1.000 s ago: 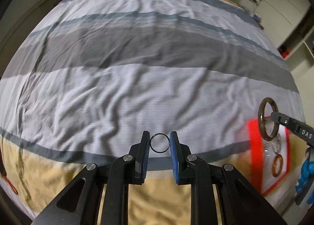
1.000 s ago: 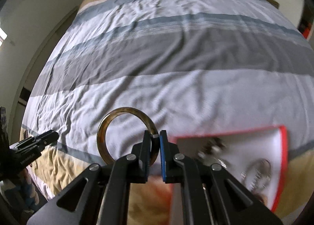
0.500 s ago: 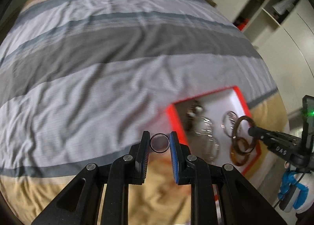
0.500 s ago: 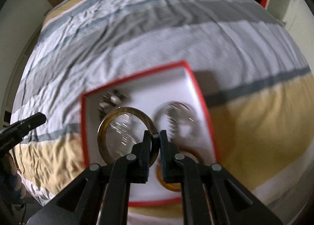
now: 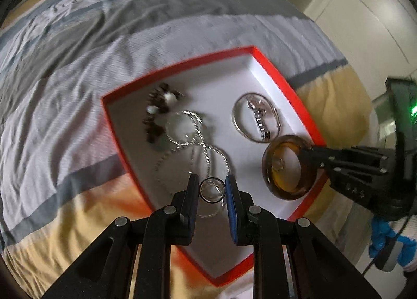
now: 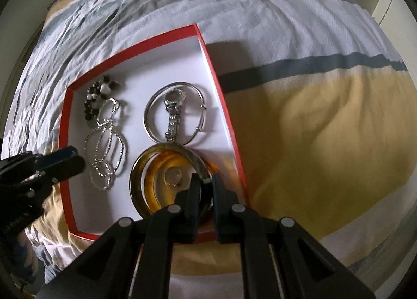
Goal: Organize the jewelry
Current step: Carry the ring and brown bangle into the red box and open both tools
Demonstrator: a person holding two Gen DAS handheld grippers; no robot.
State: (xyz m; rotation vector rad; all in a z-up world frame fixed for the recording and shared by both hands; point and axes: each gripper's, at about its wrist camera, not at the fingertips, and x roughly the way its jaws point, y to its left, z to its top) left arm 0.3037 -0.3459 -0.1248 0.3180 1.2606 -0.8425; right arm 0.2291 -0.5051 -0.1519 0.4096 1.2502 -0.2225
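Nearest in the left wrist view, the left gripper (image 5: pixel 211 189) pinches a small dark metal ring (image 5: pixel 212 190) between its blue-padded fingers, holding it above the near part of a red-rimmed box (image 5: pixel 282 74) with a white floor. In the right wrist view, the right gripper (image 6: pixel 204 184) is clamped on the wall of a wide tortoiseshell bangle (image 6: pixel 146 168), held over the box's near right corner (whether it touches the floor cannot be told). Under that bangle lie an amber bangle (image 6: pixel 159 162) and a small silver ring (image 6: pixel 173 177).

Farther in, a twisted silver chain (image 6: pixel 108 142) lies looped on the left half of the box floor. To its right, a thin silver bangle (image 6: pixel 156 101) encircles a jewelled pendant (image 6: pixel 173 108). At the far left corner sits a cluster of dark and white beads (image 6: pixel 99 95).

The box rests on a bed with a striped cover (image 6: pixel 299 25) in yellow, white and grey. Beyond the bed, white cupboards (image 5: pixel 365 12) stand along the wall.
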